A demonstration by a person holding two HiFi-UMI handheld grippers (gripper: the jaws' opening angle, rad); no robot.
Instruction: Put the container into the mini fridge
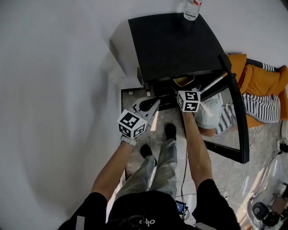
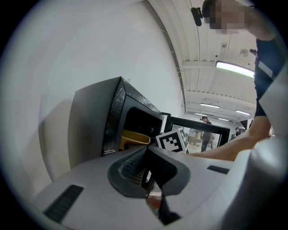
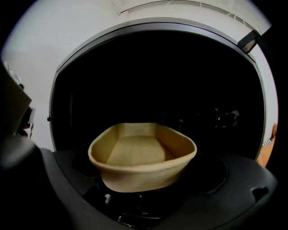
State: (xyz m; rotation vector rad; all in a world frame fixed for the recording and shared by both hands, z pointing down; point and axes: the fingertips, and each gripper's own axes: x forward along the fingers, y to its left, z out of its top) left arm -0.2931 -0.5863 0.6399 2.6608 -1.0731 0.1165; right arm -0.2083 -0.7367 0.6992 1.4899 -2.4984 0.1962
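Note:
A tan, open container [image 3: 141, 157] sits squeezed between the jaws of my right gripper [image 3: 144, 191], at the mouth of the black mini fridge [image 3: 157, 76], whose dark inside fills that view. In the head view the container [image 1: 183, 81] shows just under the fridge's top [image 1: 175, 45], ahead of my right gripper [image 1: 185, 90]. The fridge door [image 1: 237, 112] is swung open to the right. My left gripper [image 1: 150, 106] hangs left of the opening, shut and empty. In the left gripper view its pads [image 2: 135, 168] meet, with the fridge [image 2: 94, 121] and the container [image 2: 134, 139] beyond.
A clear bottle [image 1: 192, 9] stands on the fridge's top at the back. Orange and striped cloth [image 1: 263, 90] lies right of the door. A white wall [image 1: 58, 90] runs along the left. My feet and a cable [image 1: 185, 179] are on the floor below.

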